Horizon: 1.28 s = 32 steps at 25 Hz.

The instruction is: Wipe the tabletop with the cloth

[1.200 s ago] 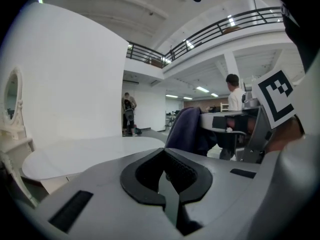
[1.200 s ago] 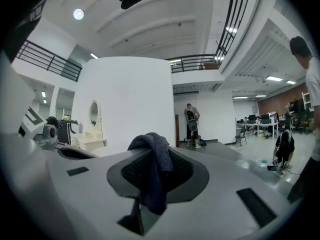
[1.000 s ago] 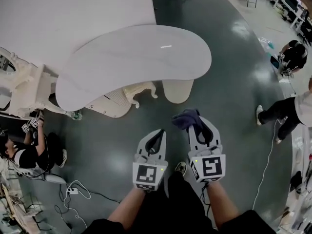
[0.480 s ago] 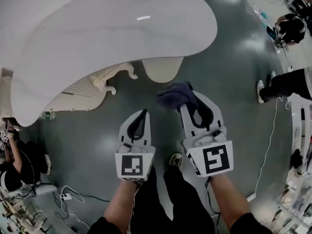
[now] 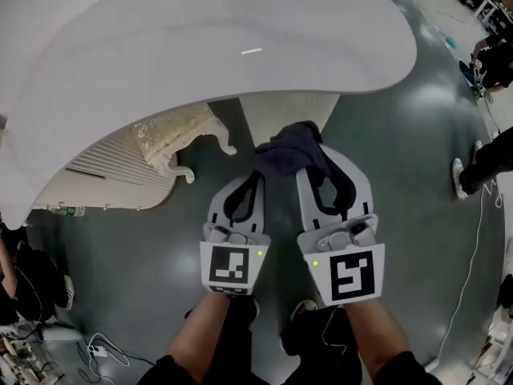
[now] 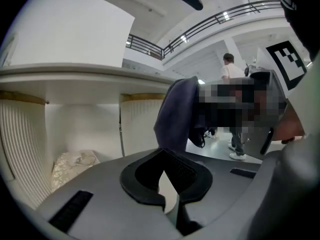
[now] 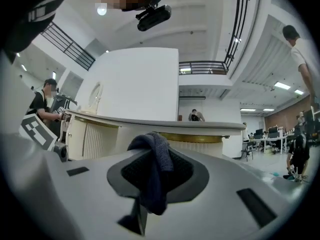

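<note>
Nearest, at 6 o'clock in the head view, the left gripper (image 5: 255, 176) has its jaws closed together with nothing between them. Just beside it, toward 3 o'clock, the right gripper (image 5: 319, 164) pinches the dark cloth (image 5: 287, 152), which bunches over its tips. Farther, at 12 o'clock, spreads the white tabletop (image 5: 200, 46); the cloth does not touch it.

The cloth (image 5: 288, 152) is held just before the table's (image 5: 240, 54) near edge. The left gripper (image 5: 252, 181) is held farther back.
</note>
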Available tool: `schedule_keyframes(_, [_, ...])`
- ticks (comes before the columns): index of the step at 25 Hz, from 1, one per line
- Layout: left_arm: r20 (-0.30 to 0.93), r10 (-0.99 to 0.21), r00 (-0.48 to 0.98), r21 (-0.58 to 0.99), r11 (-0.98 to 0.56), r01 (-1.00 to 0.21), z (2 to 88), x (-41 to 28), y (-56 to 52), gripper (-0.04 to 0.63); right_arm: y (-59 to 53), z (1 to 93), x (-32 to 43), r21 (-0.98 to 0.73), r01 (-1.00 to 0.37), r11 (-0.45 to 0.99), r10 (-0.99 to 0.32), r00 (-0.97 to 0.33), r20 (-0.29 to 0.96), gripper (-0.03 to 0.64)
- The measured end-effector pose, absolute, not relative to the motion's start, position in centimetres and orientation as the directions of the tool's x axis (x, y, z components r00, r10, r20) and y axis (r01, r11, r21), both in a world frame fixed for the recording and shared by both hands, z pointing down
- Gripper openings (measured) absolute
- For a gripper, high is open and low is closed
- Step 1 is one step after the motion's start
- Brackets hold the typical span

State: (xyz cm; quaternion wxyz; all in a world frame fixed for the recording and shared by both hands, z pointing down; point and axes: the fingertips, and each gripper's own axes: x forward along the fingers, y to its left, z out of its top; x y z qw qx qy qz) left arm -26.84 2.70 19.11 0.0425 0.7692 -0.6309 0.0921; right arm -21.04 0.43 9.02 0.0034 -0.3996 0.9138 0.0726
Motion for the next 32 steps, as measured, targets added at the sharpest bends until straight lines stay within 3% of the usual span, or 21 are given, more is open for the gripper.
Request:
schedule_keyframes(4, [0.202,-0.967,0.155,-0.076,-0.174,-0.982,23.9,-29.5,1.4,0.003,-1.1,11.3,-23.9,0.213,-0.716,0.664,-0.702,-0.696,-0.152,0.063])
schedule_keyframes(9, [0.122,-0.987,0.101,-0.050,-0.108,-0.993,26.4,-33.0,-0.7,0.003,-3.3,12.0,-27.5,0.306,-0.723,0.620,-0.668,-0.690,-0.279,0.063])
schedule_keyframes(14, [0.072,-0.991,0.113,-0.089,-0.119,-0.989,27.3,-34.0,-0.8,0.003,-4.7,10.2,-28.6,0.497,-0.799,0.337,-0.697,-0.567,-0.439,0.063])
schedule_keyframes(20, [0.045,-0.986,0.160,-0.068,-0.163,-0.984,27.5,-34.0,-2.3,0.003,-7.6,11.5,-33.2,0.806,-0.591,-0.003,-0.711,-0.566,-0.418,0.063])
schedule_keyframes(27, [0.054,-0.989,0.137,-0.057,-0.140,-0.989,28.7,-36.8,-3.2,0.003,-10.3,12.0,-34.7,0.879,-0.463,-0.113,-0.778,-0.509,-0.368,0.063])
schedule_keyframes(32, [0.065,-0.991,0.118,-0.084,-0.124,-0.989,30.9,-39.8,-4.2,0.003,-10.2,15.6,-35.4,0.928,-0.350,-0.126,-0.782,-0.541,-0.310,0.063])
